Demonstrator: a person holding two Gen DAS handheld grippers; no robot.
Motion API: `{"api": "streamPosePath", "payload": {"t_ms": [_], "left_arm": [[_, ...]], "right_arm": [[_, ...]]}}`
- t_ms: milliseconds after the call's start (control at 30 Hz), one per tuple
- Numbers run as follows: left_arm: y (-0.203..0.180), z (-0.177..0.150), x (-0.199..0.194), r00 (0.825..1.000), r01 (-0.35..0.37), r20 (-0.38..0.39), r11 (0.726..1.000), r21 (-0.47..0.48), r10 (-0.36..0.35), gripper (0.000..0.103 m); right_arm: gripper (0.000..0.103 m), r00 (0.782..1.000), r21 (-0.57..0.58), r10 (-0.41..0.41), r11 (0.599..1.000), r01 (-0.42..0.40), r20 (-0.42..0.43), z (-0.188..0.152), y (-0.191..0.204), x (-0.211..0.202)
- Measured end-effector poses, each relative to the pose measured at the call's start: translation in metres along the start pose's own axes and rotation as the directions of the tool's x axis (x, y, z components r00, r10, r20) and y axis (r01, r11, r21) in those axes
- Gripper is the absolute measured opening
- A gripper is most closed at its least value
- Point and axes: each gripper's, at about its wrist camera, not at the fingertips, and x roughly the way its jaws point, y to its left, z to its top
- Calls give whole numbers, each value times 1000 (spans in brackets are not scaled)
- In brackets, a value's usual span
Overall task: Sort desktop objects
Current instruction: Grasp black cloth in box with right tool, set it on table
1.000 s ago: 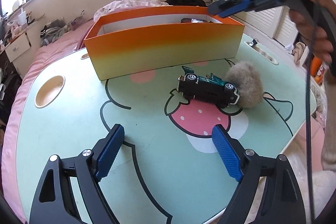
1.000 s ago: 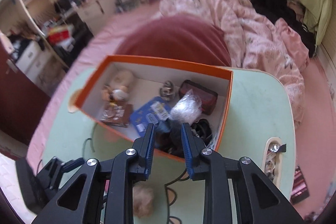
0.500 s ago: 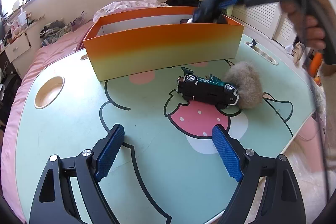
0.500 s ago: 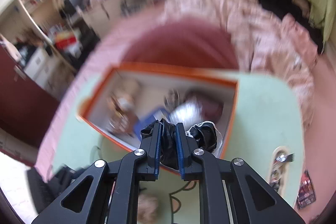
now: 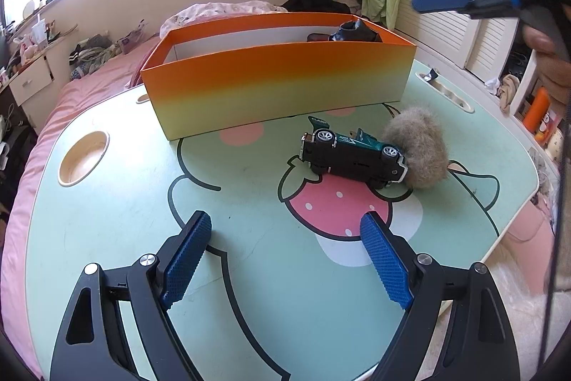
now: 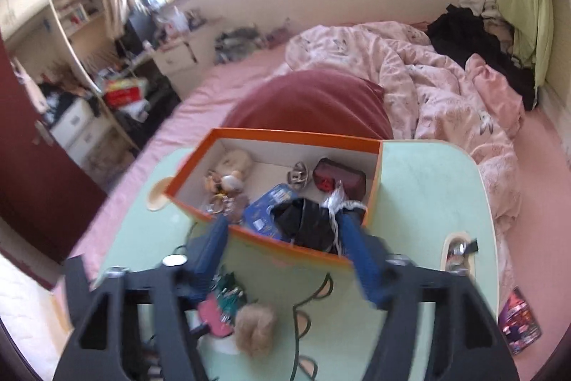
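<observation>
Our right tongs [image 6: 285, 256] have just been opening, empty, over the box [image 5: 278, 88], while the toy car [image 5: 351, 156] lies on its side ahead-right of our wide-open, empty left tongs [image 5: 282, 252], long axis crosswise, nearer them.

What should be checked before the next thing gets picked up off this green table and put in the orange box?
1. Right gripper let go of the black item: ok, its jaws have just been opening and nothing sits between them.
2. Black item inside the orange box: ok, it lies at the near right corner.
3. Left gripper free to grab: ok, jaws wide and empty above the table.
4. Toy car easy to grip: not ok, it lies tipped on its side against the fluffy ball.
5. Room left in the box: ok, bare floor shows.
6. Right gripper clear of the box rim: cannot tell.
</observation>
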Motion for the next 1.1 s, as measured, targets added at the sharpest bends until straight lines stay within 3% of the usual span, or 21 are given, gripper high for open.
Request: {"api": "streamPosePath", "payload": {"t_ms": [100,167,200,233,300,400,500,567,667,767,867,967,1033,1100], "left_arm": [[-1,0,0,1000,1,0,1000,0,-1,85],[-1,0,0,1000,0,0,1000,-1,0,85],[-2,0,0,1000,0,0,1000,-1,0,85],[-2,0,0,1000,-1,0,1000,-1,1,85],[-2,1,0,1000,0,1,1000,0,0,85],[-2,1,0,1000,0,0,1000,1,0,85],[-2,0,0,1000,-1,1,1000,1,1,85],[-2,1,0,1000,-1,1,1000,1,1,85],[-2,0,-1,1000,0,2,1000,1,0,85],[-2,0,-1,1000,-1,2,1000,1,1,85],[-1,0,-1,1000,0,2,1000,1,0,85],[-2,0,-1,1000,1,3,1000,0,-1,85],[-2,0,-1,1000,0,3,1000,0,0,85],[-1,0,-1,1000,1,3,1000,1,-1,85]], "right_arm": [[69,987,-76,-149,987,144,-55,3,11,33],[47,963,-121,-228,970,212,-140,1,14,64],[23,958,-125,-219,972,198,-184,0,13,76],[23,957,-110,-210,975,191,-199,-1,9,80],[20,973,-65,-186,982,178,-134,3,3,66],[20,993,-36,-104,994,106,49,6,8,7],[20,981,-57,-58,996,70,187,-3,18,-52],[21,973,-86,-51,994,72,225,-14,25,-73],[22,985,-100,-60,992,77,164,-40,19,-68],[22,1000,-38,-15,999,15,20,-57,-3,-28],[23,998,29,41,999,-39,-54,-65,-14,13],[38,982,79,188,979,-189,27,-64,-13,16],[72,962,130,236,959,-253,138,-66,-17,-2],[83,949,119,211,963,-243,235,-71,-19,-23]]}}
